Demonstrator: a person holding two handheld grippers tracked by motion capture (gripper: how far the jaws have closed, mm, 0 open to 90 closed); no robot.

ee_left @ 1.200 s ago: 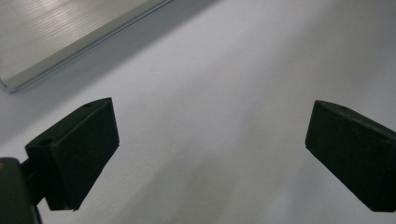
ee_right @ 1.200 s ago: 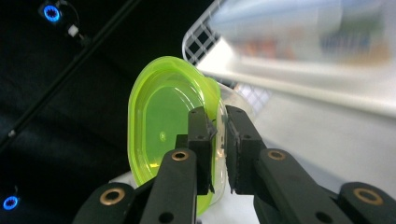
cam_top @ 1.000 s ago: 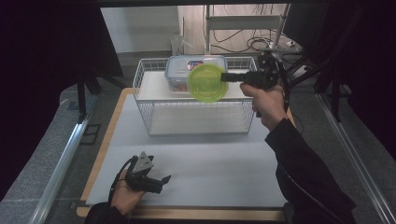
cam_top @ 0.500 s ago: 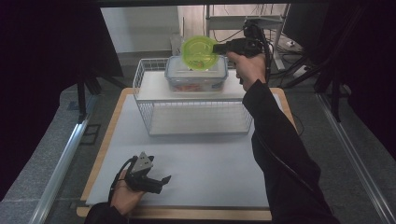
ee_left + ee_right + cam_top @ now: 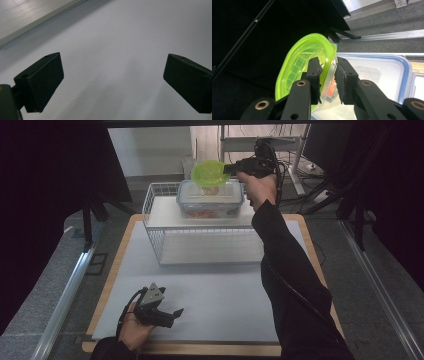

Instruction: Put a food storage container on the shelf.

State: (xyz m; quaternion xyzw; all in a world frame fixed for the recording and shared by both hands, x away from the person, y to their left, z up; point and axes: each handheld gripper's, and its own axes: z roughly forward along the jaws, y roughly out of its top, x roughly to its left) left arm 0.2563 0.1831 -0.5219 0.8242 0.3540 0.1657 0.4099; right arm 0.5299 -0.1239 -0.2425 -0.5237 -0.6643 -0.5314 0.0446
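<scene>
high view: right tongs (image 5: 227,169) are up at the far side, pinching the rim of a lime green bowl (image 5: 210,172). the bowl hangs just above the clear lidded container (image 5: 210,200), which sits on top of the white wire rack (image 5: 200,232); can't tell if bowl and lid touch. left tongs (image 5: 172,315) rest low on the white tabletop (image 5: 225,300) at the near left, in the person's hand, well apart from the rack, jaws spread.

left gripper view: left tongs (image 5: 112,82) are wide apart, nothing between them, just bare white tabletop (image 5: 125,37) under them.

right gripper view: right tongs (image 5: 328,77) are clamped on the bowl (image 5: 297,65) wall, one jaw inside, one outside. the bowl is tipped on edge in this view. clear container with blue-edged lid (image 5: 377,72) is right behind and below it, something red showing through.
</scene>
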